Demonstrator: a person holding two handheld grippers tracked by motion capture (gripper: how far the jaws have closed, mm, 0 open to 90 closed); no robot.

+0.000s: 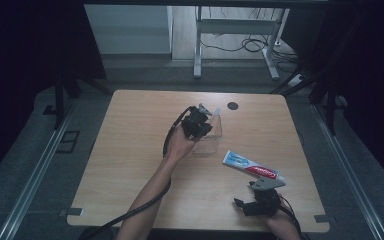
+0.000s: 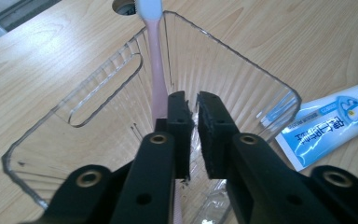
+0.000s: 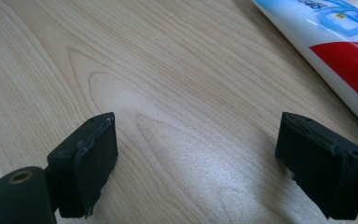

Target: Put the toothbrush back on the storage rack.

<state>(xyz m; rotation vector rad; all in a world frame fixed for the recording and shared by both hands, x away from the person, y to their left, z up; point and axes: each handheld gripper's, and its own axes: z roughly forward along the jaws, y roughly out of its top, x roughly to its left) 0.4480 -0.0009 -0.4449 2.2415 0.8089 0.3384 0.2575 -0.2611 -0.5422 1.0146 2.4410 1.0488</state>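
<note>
Wooden table (image 1: 130, 165) holds a clear cup (image 2: 242, 70). Left gripper (image 2: 193, 133), jaws nearly together but grasping nothing, has let the pink toothbrush (image 2: 157, 70) stand inside. Right gripper (image 3: 196, 163) rests open near the toothpaste (image 3: 335, 42).

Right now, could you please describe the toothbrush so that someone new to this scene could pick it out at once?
Start at the wooden table and find the clear plastic cup near its middle, where the left gripper reaches in. The toothbrush stands inside that cup, leaning against its wall. Its pale pink handle and white head set it apart from the blue, white and red toothpaste tube lying flat nearby.
</note>
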